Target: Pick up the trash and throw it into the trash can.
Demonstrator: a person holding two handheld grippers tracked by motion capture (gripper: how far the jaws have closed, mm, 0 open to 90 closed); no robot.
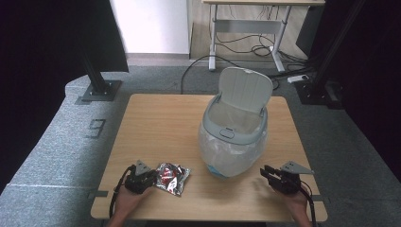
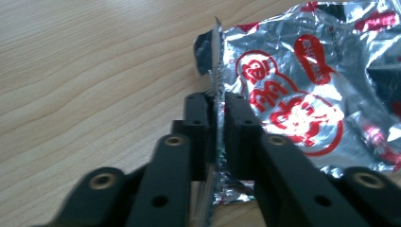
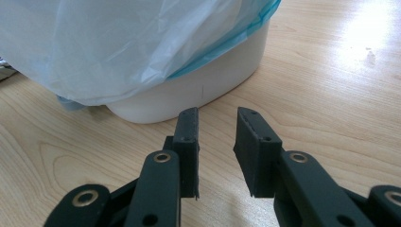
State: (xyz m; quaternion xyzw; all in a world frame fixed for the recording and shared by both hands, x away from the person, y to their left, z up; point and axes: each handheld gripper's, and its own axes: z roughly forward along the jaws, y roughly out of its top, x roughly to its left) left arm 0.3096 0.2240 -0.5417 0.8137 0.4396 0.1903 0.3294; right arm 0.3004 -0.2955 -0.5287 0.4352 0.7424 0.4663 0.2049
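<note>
On the wooden table (image 1: 156,118), toward its right half and nearer the far edge than the near one, stands the white bin (image 1: 234,137), lid tipped up and back, a pale plastic liner (image 1: 227,161) draped over its rim and down its sides. Just left of the bin's foot, near the table's front edge, lies the crumpled foil wrapper (image 1: 173,178), silver with red print. The left gripper (image 1: 150,177) sits at the wrapper's left end; in the left gripper view its jaws are clenched on the wrapper's (image 2: 302,94) crimped edge, which stands upright between the pads. The right gripper (image 1: 265,172) rests by the front right corner, just beside the bin's base, jaws parted with nothing between them, as the right gripper view shows with the bin wall (image 3: 198,90) ahead.

The step in hand looks like the pick-up of the wrapper, with the grip just made and the wrapper not yet off the table. The next move likely calls for lifting it clear, carrying it right and up over the liner's rim, and letting go above the open mouth without snagging the plastic.
</note>
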